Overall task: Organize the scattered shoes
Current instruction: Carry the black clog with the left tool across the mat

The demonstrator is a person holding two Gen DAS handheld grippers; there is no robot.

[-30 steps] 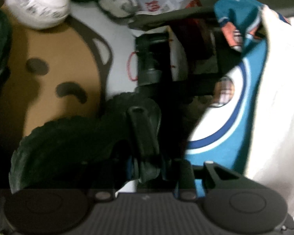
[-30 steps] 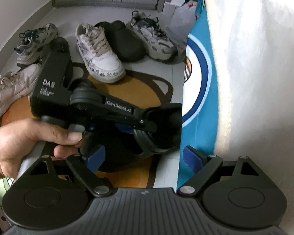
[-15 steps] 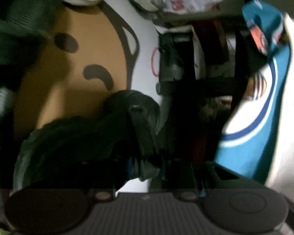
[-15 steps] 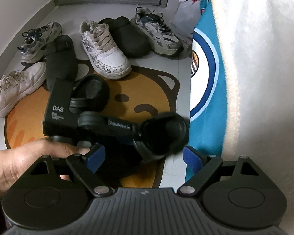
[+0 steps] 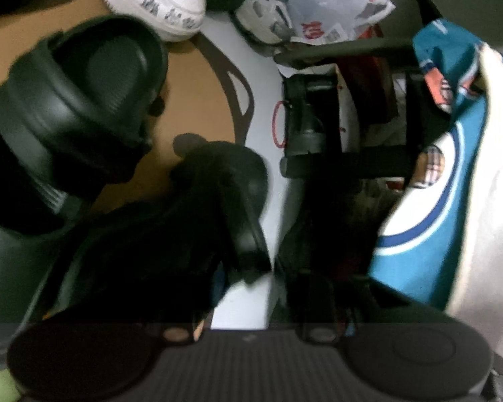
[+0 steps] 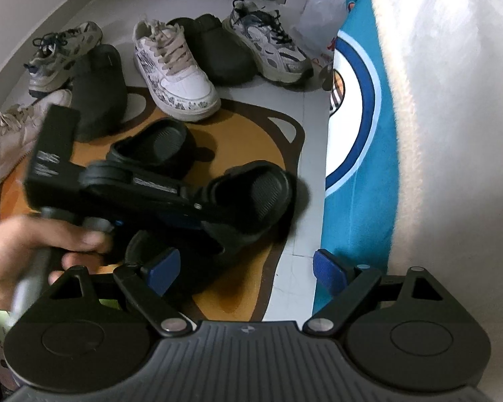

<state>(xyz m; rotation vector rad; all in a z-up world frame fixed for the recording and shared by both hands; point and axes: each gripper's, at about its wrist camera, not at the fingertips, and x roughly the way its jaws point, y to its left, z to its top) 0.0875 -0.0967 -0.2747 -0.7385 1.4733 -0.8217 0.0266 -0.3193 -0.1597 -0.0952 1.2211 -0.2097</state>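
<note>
Since a second ago the black slide (image 6: 251, 197) in the left tongs (image 6: 198, 214) has swung toward the teal blanket (image 6: 358, 174), and its mate (image 6: 157, 147) now sits in plain sight on the bear mat (image 6: 244, 124). Those tongs are opening around the slide's strap, so it's basically being let go at the mat's edge. Risk: it drops crooked or half off the mat, well apart from its partner. The right tongs (image 6: 248, 264) hang wide apart, empty. The right view shows the whole row of sneakers (image 6: 174, 70) and clogs; the left view is dark and blurry but catches the shelf junk (image 5: 318, 124) under the blanket.
</note>
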